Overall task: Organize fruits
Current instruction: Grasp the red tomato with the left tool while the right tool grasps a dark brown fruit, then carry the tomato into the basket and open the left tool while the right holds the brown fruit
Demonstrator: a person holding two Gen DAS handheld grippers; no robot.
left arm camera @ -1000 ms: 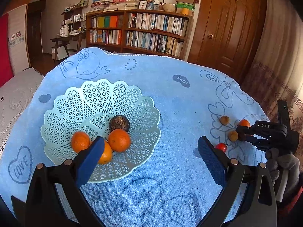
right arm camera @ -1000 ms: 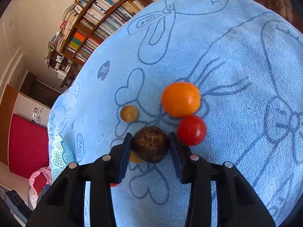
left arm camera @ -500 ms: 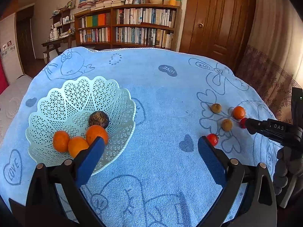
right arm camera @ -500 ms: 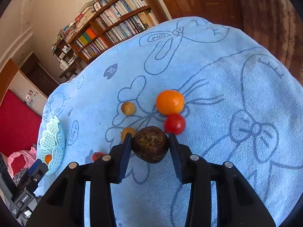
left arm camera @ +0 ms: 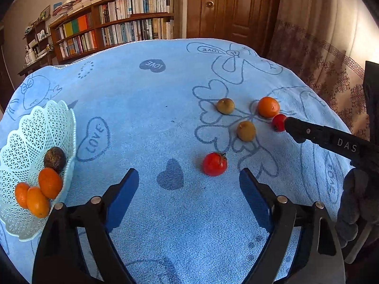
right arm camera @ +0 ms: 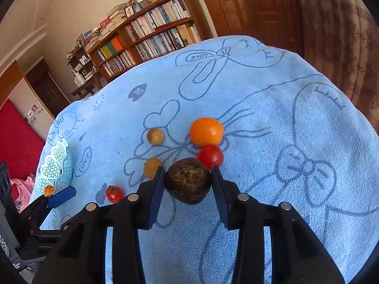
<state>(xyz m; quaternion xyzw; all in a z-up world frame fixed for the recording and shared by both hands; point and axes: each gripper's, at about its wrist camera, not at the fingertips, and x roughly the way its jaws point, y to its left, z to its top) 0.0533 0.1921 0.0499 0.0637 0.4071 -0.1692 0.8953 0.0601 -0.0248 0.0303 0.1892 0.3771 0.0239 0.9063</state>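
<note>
My right gripper (right arm camera: 187, 177) is shut on a dark brown wrinkled fruit (right arm camera: 187, 183), held above the blue cloth. Just past it lie a red tomato (right arm camera: 210, 156), an orange (right arm camera: 206, 131) and two small tan fruits (right arm camera: 155, 136) (right arm camera: 151, 167). My left gripper (left arm camera: 188, 179) is open and holds nothing; a second red tomato (left arm camera: 214, 163) lies just ahead of it, toward its right finger. The pale green lattice basket (left arm camera: 28, 127) at far left holds three oranges (left arm camera: 49, 182) and a dark fruit (left arm camera: 55, 159). The right gripper's arm (left arm camera: 331, 139) shows at the right edge.
A blue cartoon-print cloth (left arm camera: 146, 108) covers the round table. Behind it stand a wooden bookshelf (left arm camera: 113, 30) and a brown door (left arm camera: 227, 7). A patterned curtain (left arm camera: 319, 54) hangs to the right. A gloved hand (left arm camera: 355, 201) holds the right gripper.
My left gripper has swung right, away from the basket and toward the loose fruit. My right gripper has lifted and drawn back with the dark fruit still held.
</note>
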